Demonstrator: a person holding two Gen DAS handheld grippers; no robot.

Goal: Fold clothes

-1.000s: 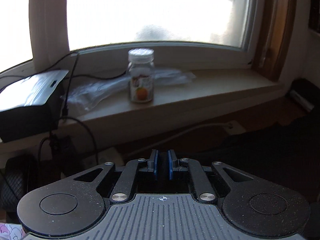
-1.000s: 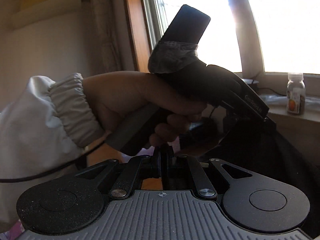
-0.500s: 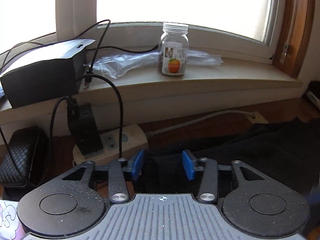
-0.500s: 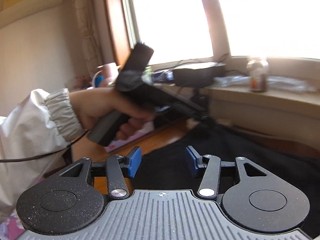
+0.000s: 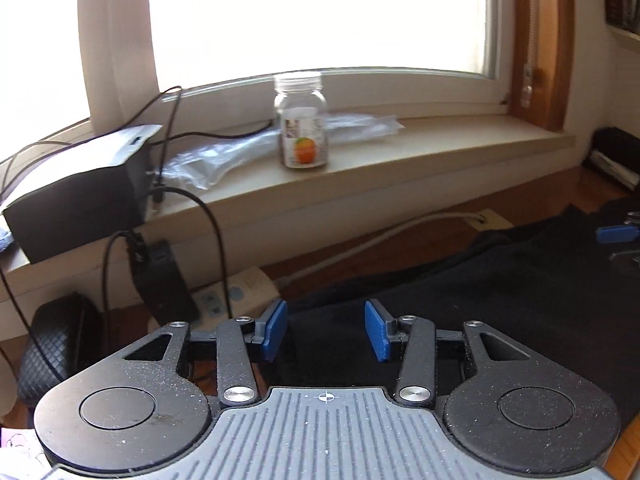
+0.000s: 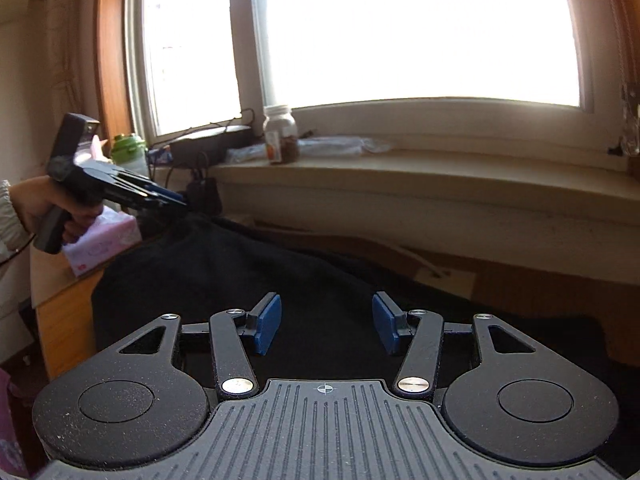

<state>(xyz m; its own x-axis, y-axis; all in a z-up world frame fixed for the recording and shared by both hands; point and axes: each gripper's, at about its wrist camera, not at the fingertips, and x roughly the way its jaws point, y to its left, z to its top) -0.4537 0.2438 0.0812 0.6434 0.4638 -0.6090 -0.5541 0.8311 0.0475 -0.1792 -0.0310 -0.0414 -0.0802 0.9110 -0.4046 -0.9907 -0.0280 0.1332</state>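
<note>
- Cloth first: the dark garment (image 6: 248, 280) lies spread over the wooden table (image 6: 64, 316), its near-left corner close to the table's left edge and its far edge toward the windowsill (image 6: 400, 176).
- My right gripper (image 6: 326, 322) hangs over the near part of the garment; its jaws have just been opening, the blue pads (image 6: 267, 324) stand apart, and nothing is pinched between them.
- My left gripper (image 5: 326, 330) sits over the garment's far-left corner; its jaws opened, then eased in slightly, and they are parted with only cloth below, not gripped.
- From the right wrist camera, my left hand (image 6: 44, 204) holds that gripper by its handle near the table's left edge.
- A glass jar (image 5: 301, 128) stands on the windowsill beside a black box (image 5: 80, 200); a pink tissue box (image 6: 102, 246) rests at the table's left edge.
</note>
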